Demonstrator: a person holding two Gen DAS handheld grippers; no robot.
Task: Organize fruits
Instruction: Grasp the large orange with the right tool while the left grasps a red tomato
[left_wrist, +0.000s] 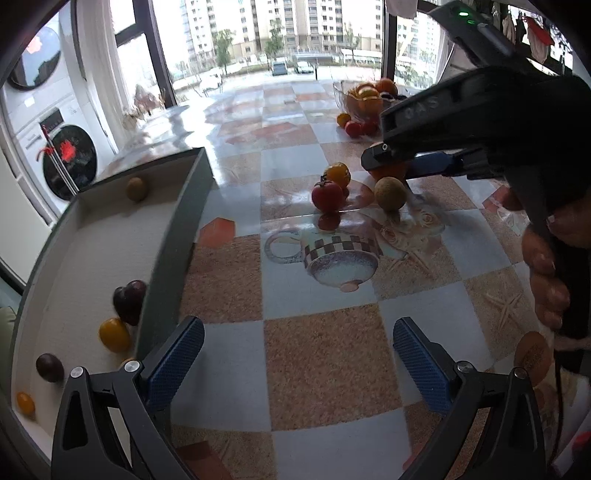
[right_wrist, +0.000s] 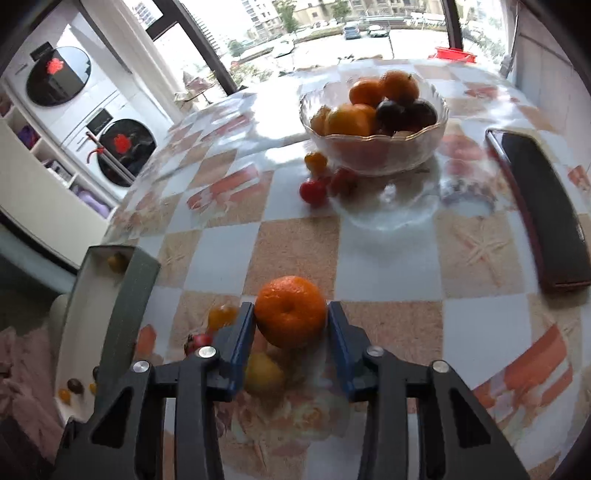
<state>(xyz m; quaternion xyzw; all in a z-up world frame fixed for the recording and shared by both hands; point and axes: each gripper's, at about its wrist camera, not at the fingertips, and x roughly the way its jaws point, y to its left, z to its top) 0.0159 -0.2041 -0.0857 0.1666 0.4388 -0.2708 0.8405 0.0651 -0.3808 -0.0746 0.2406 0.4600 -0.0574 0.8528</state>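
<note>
- The right gripper (right_wrist: 291, 334) with black arms and blue ribbed pads was clamped on a round orange mandarin (right_wrist: 290, 311), one pad against each side of it, above the checked tablecloth (right_wrist: 388, 258).
- Beneath and just left of that grip lay a round yellow-green fruit (right_wrist: 263, 373), a small red tomato with a green stem (right_wrist: 199, 340) and a small yellow-orange tomato (right_wrist: 221, 316).
- The left gripper (left_wrist: 298, 360) had its blue pads wide apart over the cloth, holding nothing.
- Just left of it stood a shallow grey-walled tray with a white floor (left_wrist: 173, 236).
- In the tray lay a dark purple plum (left_wrist: 128, 301) against the right wall, a yellow cherry tomato (left_wrist: 114, 335) touching it, a second dark plum (left_wrist: 49, 367), a small orange-yellow tomato (left_wrist: 26, 403) near the edge of view, and a brownish-green round fruit (left_wrist: 137, 188) at the far end.
- Farther out sat a clear scalloped glass bowl (right_wrist: 373, 162) holding oranges (right_wrist: 400, 86) and dark plums (right_wrist: 421, 112).
- Touching or just beside the bowl's left foot were a yellow cherry tomato (right_wrist: 316, 162) and two red cherry tomatoes (right_wrist: 313, 192).
- A black phone (right_wrist: 543, 206) lay right of the bowl.
</note>
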